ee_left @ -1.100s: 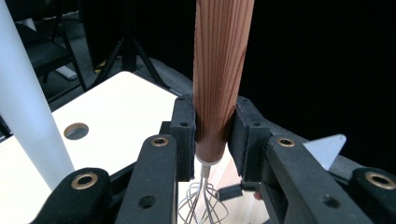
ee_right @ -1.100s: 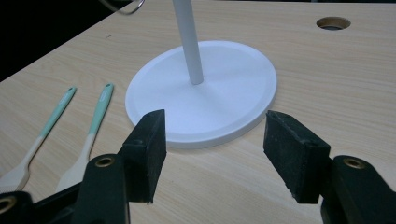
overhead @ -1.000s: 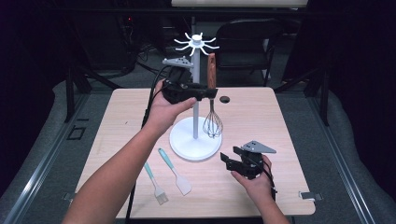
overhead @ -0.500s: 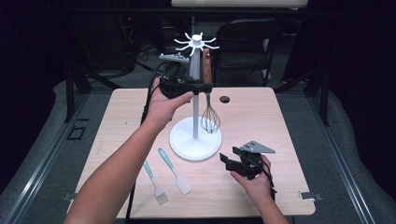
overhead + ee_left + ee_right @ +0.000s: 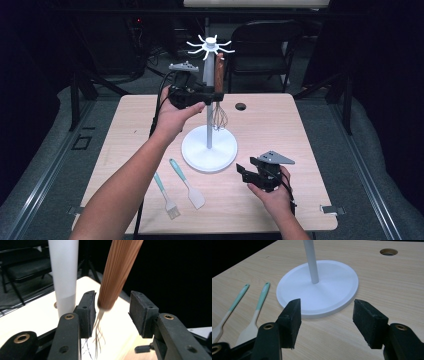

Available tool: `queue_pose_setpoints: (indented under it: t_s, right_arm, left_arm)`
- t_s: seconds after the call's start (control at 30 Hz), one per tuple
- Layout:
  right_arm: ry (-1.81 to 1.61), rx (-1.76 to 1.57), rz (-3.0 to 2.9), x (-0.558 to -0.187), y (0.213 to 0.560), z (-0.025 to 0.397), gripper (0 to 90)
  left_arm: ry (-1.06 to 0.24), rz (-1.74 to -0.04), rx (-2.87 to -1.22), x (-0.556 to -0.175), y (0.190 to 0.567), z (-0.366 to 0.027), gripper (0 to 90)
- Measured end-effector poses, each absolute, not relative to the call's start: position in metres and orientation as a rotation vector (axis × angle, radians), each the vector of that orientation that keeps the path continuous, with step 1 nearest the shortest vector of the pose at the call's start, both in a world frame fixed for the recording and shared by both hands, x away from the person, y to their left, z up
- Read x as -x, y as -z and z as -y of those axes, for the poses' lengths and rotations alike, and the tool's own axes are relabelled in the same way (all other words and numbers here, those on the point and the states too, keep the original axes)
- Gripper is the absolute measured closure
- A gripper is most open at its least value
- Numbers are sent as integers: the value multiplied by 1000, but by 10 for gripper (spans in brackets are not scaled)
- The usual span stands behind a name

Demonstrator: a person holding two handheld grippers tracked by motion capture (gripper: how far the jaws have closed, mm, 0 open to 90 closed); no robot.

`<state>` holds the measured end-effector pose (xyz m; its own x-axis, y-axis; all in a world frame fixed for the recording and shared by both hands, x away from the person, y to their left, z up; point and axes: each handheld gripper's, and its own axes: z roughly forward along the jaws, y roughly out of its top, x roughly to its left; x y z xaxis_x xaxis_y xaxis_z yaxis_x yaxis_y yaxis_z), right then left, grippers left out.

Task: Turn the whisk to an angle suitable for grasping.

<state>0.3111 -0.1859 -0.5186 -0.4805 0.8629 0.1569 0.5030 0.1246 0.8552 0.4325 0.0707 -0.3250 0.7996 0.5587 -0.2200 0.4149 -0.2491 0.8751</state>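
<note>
Since the earlier frame the left gripper (image 5: 212, 95) has shifted toward the table's right edge and slightly nearer, so its fingers (image 5: 86, 312) now stand on either side of the whisk (image 5: 219, 95). They are spread apart, and the whisk's handle hangs in the gap, nearer one pad than the other, with no firm clamp visible. The right gripper (image 5: 250, 175) has stayed where it was, near the table's front right corner, its fingers (image 5: 292, 320) wide open and holding nothing.

The whisk hangs upright from the rack (image 5: 209, 105), beside the pole and above the middle of the table. Its handle is a round, tapering piece of reddish-brown wood with fine lengthwise grain; thin metal wires loop out below it into a bulb.

The rack is smooth matt white: a slim round pole rising from a flat disc base with a raised rim, topped by a crown of short curved hooks.

The table (image 5: 300, 125) is pale wood-grain laminate with a round cable hole (image 5: 240, 106) toward its far edge.

Near the front edge, left of the base, lie a brush (image 5: 165, 192) and a spatula (image 5: 187, 182), each with a mint-green handle and a pale head.
</note>
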Motion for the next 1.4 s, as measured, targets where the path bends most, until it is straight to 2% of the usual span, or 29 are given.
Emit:
queue_pose_setpoints:
  t_s: [0.73,1.03,1.2,1.4]
  right_arm:
    - [-1164,-1245,-2071,-316,524,183,398]
    - [-1124,-1260,-2146,-318,527,187,471]
    - [-1143,-1262,-2198,-319,526,188,552]
    - [-1138,-1280,-2234,-319,521,191,593]
  left_arm:
    - [-287,-824,-1982,-405,383,-105,501]
    - [-369,-902,-2031,-392,409,-133,489]
    - [-369,-969,-2043,-384,422,-155,498]
    - [-342,-1067,-2007,-376,440,-189,502]
